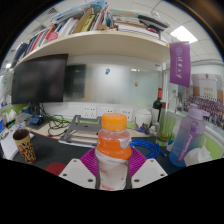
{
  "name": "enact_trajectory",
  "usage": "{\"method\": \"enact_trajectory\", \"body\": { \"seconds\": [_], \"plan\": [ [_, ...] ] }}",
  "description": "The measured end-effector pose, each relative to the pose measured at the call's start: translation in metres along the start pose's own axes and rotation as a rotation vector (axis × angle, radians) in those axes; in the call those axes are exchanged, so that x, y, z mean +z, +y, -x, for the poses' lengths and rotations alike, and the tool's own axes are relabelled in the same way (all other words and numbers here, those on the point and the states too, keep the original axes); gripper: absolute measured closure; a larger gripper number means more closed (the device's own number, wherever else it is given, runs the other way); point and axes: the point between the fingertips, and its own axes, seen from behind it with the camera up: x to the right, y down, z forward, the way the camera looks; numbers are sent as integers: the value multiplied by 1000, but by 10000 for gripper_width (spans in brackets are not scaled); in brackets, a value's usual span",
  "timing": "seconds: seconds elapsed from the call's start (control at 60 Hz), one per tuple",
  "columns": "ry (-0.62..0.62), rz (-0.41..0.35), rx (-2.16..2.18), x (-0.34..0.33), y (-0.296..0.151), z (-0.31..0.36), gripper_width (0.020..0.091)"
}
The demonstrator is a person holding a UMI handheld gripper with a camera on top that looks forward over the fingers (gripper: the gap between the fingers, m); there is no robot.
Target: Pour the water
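Note:
A small white bottle with an orange cap (113, 145) stands upright between my two fingers, lifted above the desk. My gripper (113, 165) is shut on the bottle, the purple pads (91, 160) pressing its body from both sides. The bottle's lower part is hidden by the fingers. A brown patterned cup (25, 146) stands on the desk to the left, beyond the fingers. A tall pale purple bottle (186, 135) stands to the right.
A dark monitor (40, 78) stands at the back left under a shelf (95, 42) loaded with books. Cables and a blue item (150, 148) lie on the desk behind the bottle. A purple banner (180, 62) hangs at the right.

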Motion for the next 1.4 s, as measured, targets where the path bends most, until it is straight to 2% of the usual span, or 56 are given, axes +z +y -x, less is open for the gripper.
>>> {"method": "enact_trajectory", "body": {
  "seconds": [0.267,0.417,0.583,0.817,1.083,1.267,1.4],
  "plan": [
    [45,53,-352,-15,-46,29,751],
    [57,105,-720,-27,-66,70,734],
    [24,107,-1086,-34,-80,128,730],
    [28,163,-1550,-29,-80,173,732],
    [7,147,-1913,-19,-69,211,735],
    [13,188,-1983,-15,-62,207,733],
    [-50,195,-1819,-22,-56,217,732]
  ]
}}
